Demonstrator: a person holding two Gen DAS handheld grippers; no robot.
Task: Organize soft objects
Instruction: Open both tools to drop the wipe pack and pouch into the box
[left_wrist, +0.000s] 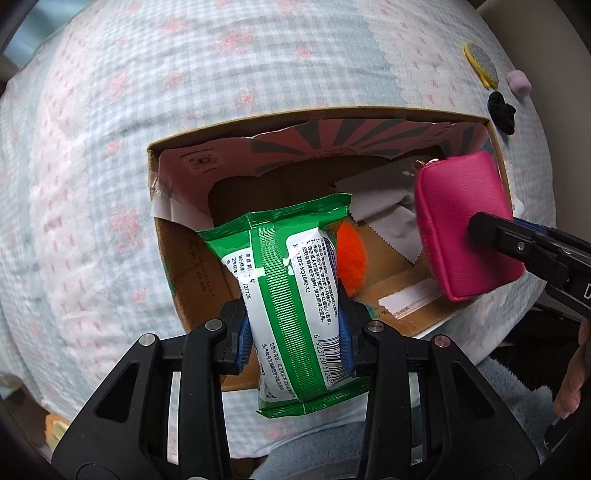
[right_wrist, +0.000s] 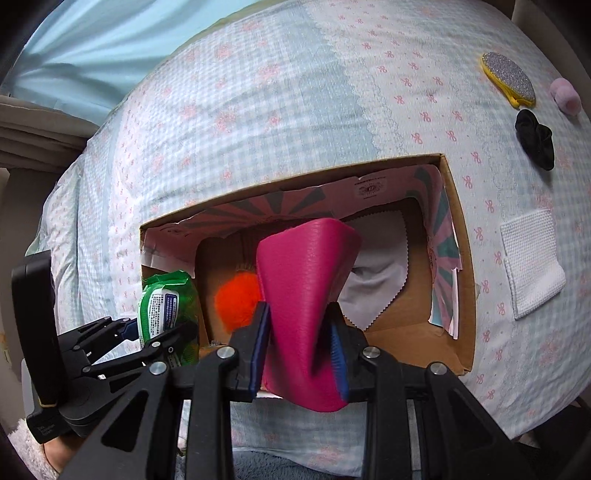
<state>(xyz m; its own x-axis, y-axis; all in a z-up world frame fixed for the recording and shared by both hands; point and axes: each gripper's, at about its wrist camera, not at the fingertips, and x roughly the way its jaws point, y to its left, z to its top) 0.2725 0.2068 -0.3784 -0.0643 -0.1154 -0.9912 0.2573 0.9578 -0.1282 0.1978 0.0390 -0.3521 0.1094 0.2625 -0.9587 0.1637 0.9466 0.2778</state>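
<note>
An open cardboard box lies on a bed. Inside it are an orange pompom and a grey cloth. My left gripper is shut on a green wet-wipe pack, held over the box's near left edge. My right gripper is shut on a pink pouch, held over the box's near right part.
On the bed cover to the right of the box lie a black scrunchie, a yellow glitter sponge, pale pink pompoms and a white folded cloth.
</note>
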